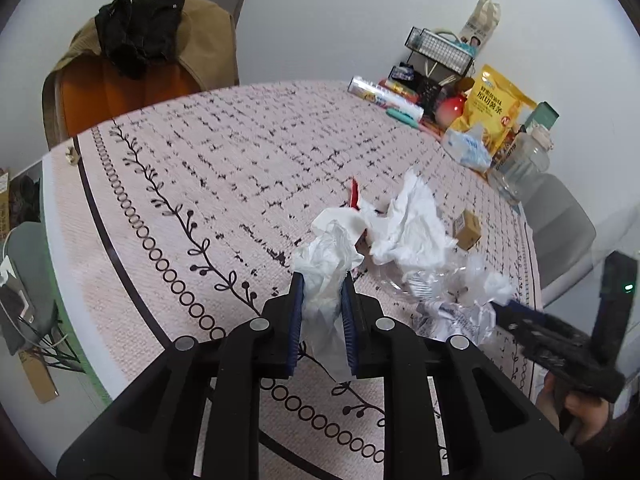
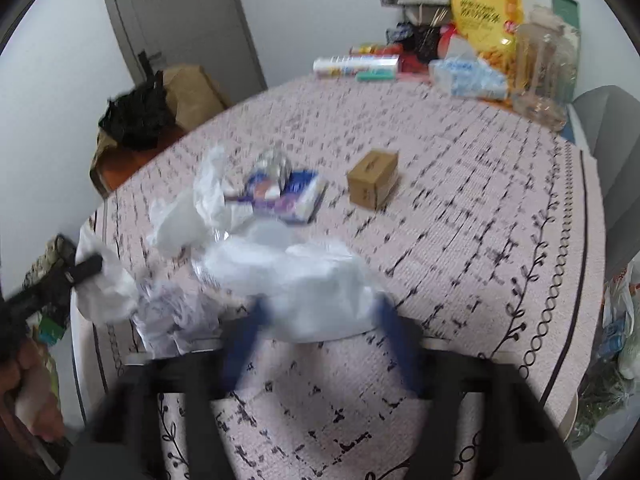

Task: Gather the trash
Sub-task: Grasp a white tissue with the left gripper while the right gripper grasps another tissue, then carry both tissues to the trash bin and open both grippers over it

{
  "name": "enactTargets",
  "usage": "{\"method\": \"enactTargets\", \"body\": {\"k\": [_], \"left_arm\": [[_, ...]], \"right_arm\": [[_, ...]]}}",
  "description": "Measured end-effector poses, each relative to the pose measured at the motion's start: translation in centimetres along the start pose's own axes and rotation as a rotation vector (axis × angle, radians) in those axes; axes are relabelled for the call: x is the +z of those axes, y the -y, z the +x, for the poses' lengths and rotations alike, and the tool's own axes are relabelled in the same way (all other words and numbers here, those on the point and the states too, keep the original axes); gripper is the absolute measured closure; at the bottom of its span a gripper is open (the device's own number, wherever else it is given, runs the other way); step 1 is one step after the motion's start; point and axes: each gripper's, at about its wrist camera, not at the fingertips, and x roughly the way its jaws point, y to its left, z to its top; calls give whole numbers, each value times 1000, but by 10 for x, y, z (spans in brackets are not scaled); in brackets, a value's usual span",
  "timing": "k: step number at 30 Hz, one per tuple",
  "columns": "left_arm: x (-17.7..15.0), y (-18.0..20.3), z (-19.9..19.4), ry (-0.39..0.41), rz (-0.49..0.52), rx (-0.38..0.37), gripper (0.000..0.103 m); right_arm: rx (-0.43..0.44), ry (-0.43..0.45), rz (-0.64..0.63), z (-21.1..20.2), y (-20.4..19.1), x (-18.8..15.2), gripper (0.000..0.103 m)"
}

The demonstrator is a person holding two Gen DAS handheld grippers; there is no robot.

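Crumpled white tissues and clear wrappers lie heaped on the pink patterned tablecloth [image 1: 200, 168]. My left gripper [image 1: 323, 284] is shut on a crumpled white tissue [image 1: 328, 264], which fills the gap between its blue pads. Beyond it lie a bigger tissue [image 1: 408, 224], a red wrapper scrap [image 1: 354, 194] and a small brown box [image 1: 467, 229]. The right wrist view is blurred. There my right gripper [image 2: 320, 312] has a white plastic wad [image 2: 304, 276] spanning from one blue finger to the other. A blue-and-white packet [image 2: 288, 196] and the brown box [image 2: 373, 184] lie past it.
At the table's far end stand a yellow snack bag [image 1: 494, 112], a tissue pack [image 1: 468, 148], a clear bottle [image 1: 520, 168] and a wire rack [image 1: 440, 52]. A chair draped with clothes [image 1: 136, 60] stands at the far left, and a grey chair [image 1: 560, 220] at the right.
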Motion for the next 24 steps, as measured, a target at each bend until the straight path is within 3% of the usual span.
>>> {"method": "enactTargets", "body": {"k": [1, 5, 18, 24], "left_arm": [[1, 2, -3, 6, 5, -2, 85], [1, 16, -12, 25, 26, -24, 85], [17, 84, -40, 113, 146, -104, 85], [18, 128, -45, 131, 211, -158, 85]], "right_arm": [[15, -4, 8, -1, 1, -1, 83], [15, 20, 1, -17, 2, -3, 95], [34, 148, 72, -92, 31, -15, 96], [-28, 206, 101, -123, 55, -23, 96]]}}
